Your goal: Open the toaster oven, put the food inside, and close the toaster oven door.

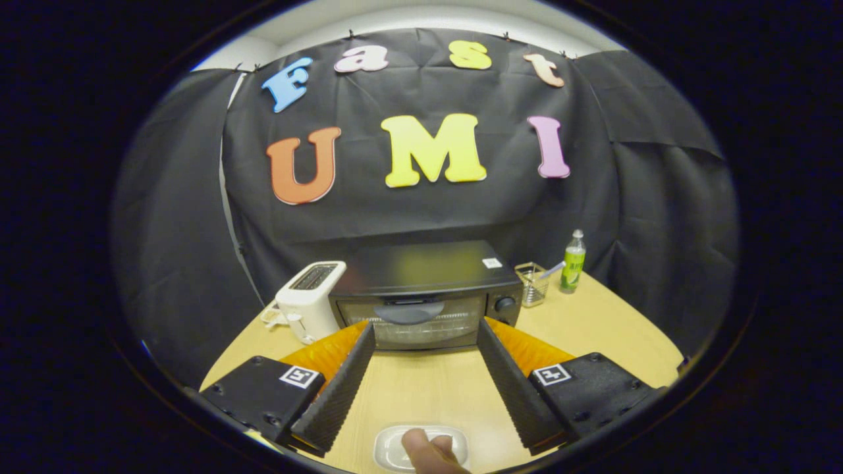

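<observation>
A black toaster oven [425, 296] stands on the wooden table [593, 329] just beyond my fingertips. Its glass door is closed, and the curved handle [409, 312] sits near the door's top. My gripper [426, 336] is open, its two fingers spread wide with only bare table between them. The fingertips frame the oven door from the front, a short gap away. Close below me, between the finger bases, a white dish [421, 449] holds a tan piece of food [427, 451].
A white pop-up toaster [308, 299] stands against the oven's left side. To the oven's right are a clear glass with a utensil [532, 283] and a green bottle [573, 262]. Black cloth walls the booth behind the table.
</observation>
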`<state>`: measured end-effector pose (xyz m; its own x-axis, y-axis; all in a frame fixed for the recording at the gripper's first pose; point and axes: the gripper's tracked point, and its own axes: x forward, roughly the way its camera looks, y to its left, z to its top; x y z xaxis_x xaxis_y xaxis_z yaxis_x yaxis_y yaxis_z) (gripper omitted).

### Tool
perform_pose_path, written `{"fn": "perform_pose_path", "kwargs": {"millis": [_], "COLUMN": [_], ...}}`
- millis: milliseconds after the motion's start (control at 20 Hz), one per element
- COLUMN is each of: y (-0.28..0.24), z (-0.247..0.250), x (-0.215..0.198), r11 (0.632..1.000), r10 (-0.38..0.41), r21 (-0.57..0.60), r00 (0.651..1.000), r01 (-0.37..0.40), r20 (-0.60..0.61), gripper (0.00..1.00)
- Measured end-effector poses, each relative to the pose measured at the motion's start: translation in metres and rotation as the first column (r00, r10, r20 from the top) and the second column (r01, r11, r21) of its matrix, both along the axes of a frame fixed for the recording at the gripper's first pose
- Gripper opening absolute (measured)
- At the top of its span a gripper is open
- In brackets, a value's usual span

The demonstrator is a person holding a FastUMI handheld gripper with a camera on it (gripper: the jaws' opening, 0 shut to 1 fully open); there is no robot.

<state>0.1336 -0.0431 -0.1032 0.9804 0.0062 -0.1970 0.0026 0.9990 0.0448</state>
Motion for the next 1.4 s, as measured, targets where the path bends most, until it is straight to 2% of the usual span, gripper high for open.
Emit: {"fn": "perform_pose_path", "kwargs": {"millis": [200, 400, 550, 750, 1050, 1400], "y": [0.01, 0.028, 0.026, 0.035, -0.01, -0.014], "z": [0.061, 0.093, 0.112, 0.071, 0.049, 0.035], "x": [-0.048, -0.107, -0.151, -0.196, -0.209, -0.216], "r11": [1.0, 0.999, 0.998, 0.998, 0.995, 0.998], "r10": [0.02, 0.042, 0.01, 0.058, -0.009, 0.005], "r21": [-0.018, -0.028, -0.059, -0.043, -0.097, -0.068], "r00": [0.995, 0.993, 0.97, 0.973, 0.971, 0.972], "r01": [-0.018, -0.039, 0.004, -0.05, 0.033, 0.011], "r20": [0.094, 0.115, 0.243, 0.222, 0.238, 0.233], "gripper": [1.0, 1.0, 1.0, 1.0, 1.0, 1.0]}}
